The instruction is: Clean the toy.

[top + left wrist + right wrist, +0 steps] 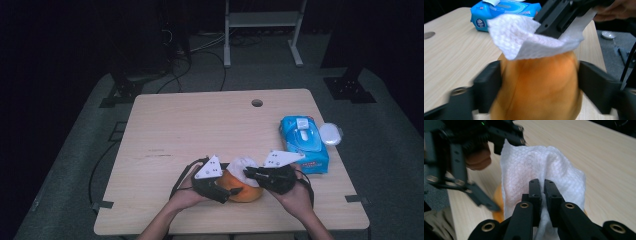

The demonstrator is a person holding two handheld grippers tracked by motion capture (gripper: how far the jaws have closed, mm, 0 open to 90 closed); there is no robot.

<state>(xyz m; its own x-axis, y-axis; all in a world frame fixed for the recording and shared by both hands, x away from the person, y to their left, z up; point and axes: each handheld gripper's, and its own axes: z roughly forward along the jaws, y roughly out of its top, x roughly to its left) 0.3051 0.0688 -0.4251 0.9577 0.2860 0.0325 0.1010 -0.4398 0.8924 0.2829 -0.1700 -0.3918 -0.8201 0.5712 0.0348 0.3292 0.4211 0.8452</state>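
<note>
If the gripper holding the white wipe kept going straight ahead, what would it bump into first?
Probably the orange object right under the white wipe pinched in the right gripper. The left gripper sits just beyond it, though depth is hard to judge.

A recording bay in a laboratory or test studio rather than a home. A single light wooden desk (200, 130) with a round cable hole (257, 103) stands on grey carpet (75, 165), ringed by darkness on every side. Black stand bases (350, 90) are bolted at the carpet's far corners, and loose black cables (200, 55) run across the floor behind the desk. A white metal frame (262, 30) on two legs stands at the back. The desk carries little: a blue pack of wet wipes (304, 144) (its flap open) and a white round lid (331, 134) at the right edge.
</note>
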